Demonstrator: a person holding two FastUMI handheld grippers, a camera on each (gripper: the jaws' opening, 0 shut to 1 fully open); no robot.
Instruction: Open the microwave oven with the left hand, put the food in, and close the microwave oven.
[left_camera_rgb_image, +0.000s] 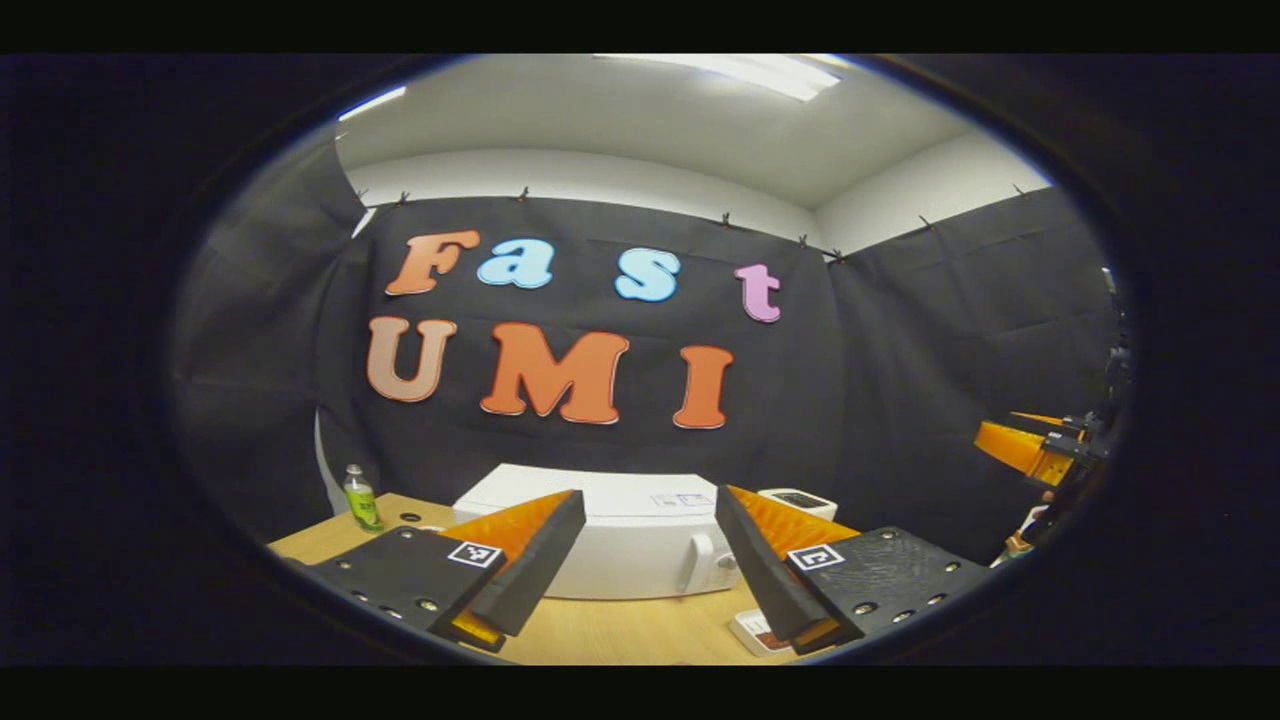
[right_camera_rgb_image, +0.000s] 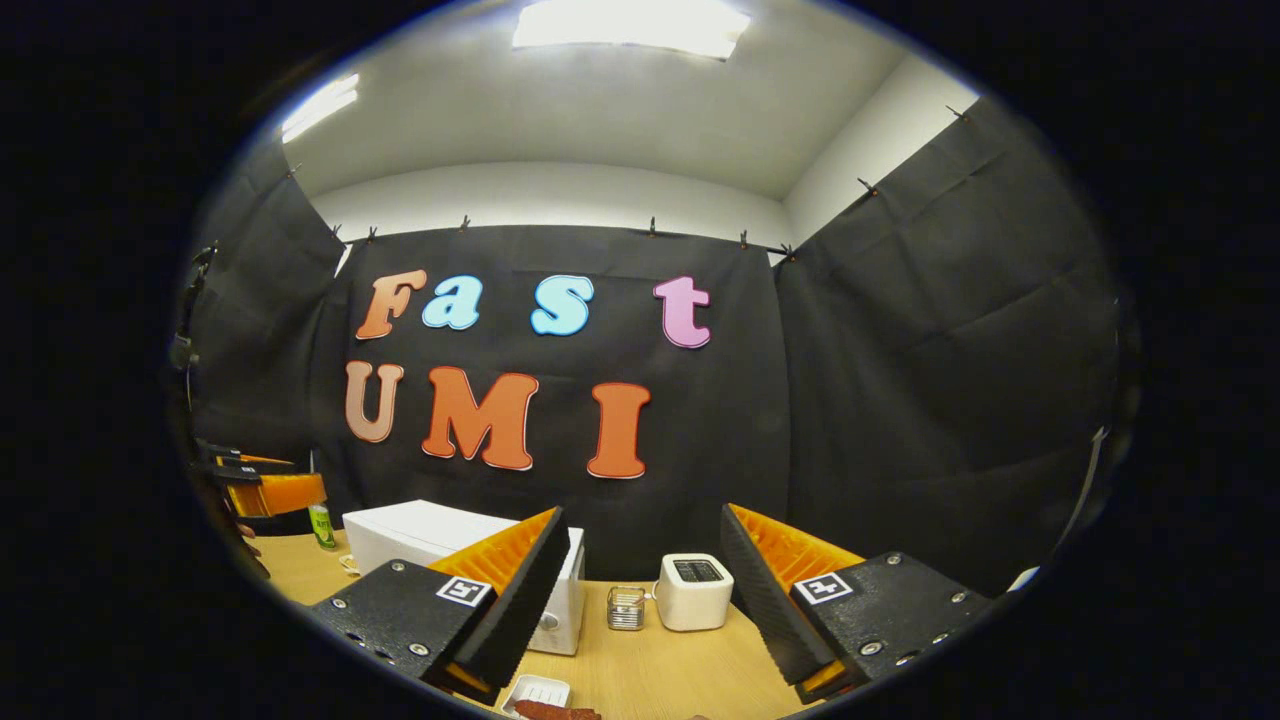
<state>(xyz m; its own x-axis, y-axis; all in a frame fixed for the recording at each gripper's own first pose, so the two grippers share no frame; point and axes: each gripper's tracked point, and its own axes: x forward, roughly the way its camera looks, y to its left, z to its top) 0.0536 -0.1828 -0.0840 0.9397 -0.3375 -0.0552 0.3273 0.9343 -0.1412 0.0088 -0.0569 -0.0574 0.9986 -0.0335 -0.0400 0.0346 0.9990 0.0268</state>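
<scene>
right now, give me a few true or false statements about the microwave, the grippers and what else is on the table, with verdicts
1. The microwave door is shut. True.
2. The left gripper is clamped on the microwave handle. False: its jaws are spread and hold nothing, short of the microwave.
3. A white toaster stands on the table to the right of the microwave in the right gripper view. True.
4. The right gripper holds the food. False: it is open and empty; the food lies in a white tray on the table below it.
5. A green bottle stands left of the microwave in the left gripper view. True.

microwave oven (left_camera_rgb_image: 640, 545) front partly behind gripper fingers, food (right_camera_rgb_image: 556, 711) cut off at bottom edge
</scene>
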